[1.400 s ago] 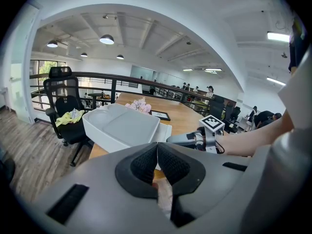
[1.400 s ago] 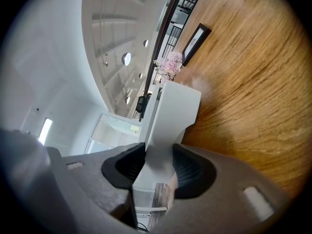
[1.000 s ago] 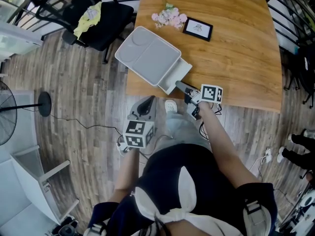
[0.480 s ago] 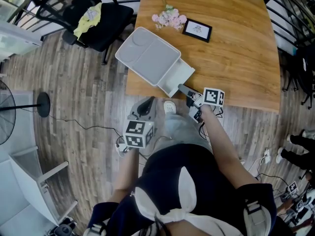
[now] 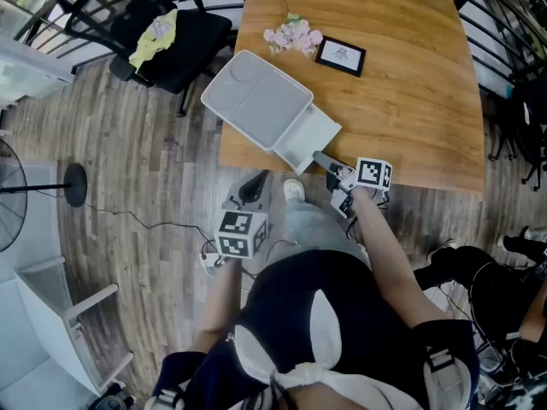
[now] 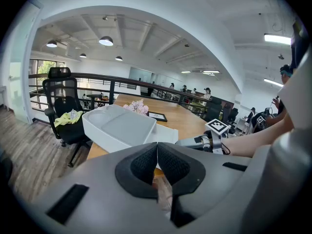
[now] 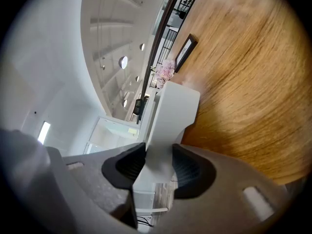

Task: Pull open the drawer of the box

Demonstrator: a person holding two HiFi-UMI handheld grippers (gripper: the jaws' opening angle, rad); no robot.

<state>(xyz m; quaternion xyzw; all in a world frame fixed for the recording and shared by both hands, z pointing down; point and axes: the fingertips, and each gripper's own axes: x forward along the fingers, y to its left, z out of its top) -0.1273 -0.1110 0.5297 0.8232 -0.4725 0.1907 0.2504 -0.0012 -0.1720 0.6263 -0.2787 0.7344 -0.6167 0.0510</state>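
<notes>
The white box (image 5: 256,101) sits at the near-left corner of the wooden table (image 5: 410,84), 1 corner jutting past the table's left edge, and its drawer (image 5: 313,135) stands partly out toward the person. The right gripper (image 5: 329,162) has the drawer's front lip. In the right gripper view both dark pads (image 7: 129,165) press on the white panel, jaws fairly wide because the lip fills the gap between them. The left gripper (image 5: 250,188) hangs low off the table's near edge, close to the person's body, with its jaws pressed together on nothing. This looks like thin moulded plastic, so I judge it light, stiff and smooth. That means an easy slide, but the whole box may skate along the wood with the pull, since nothing braces it. The front lip is the sensible place to hold, gripped square in the middle so the drawer does not rack sideways in its runners. A hard squeeze could flex the lip. The free left gripper could steady the box's top if it creeps. Count: 1 box, 1 drawer, 2 grippers, 1 spray of pink flowers (image 5: 293,32), 1 small black frame (image 5: 340,55), both well beyond the box, and 1 black office chair (image 5: 162,24) off to the table's left.
</notes>
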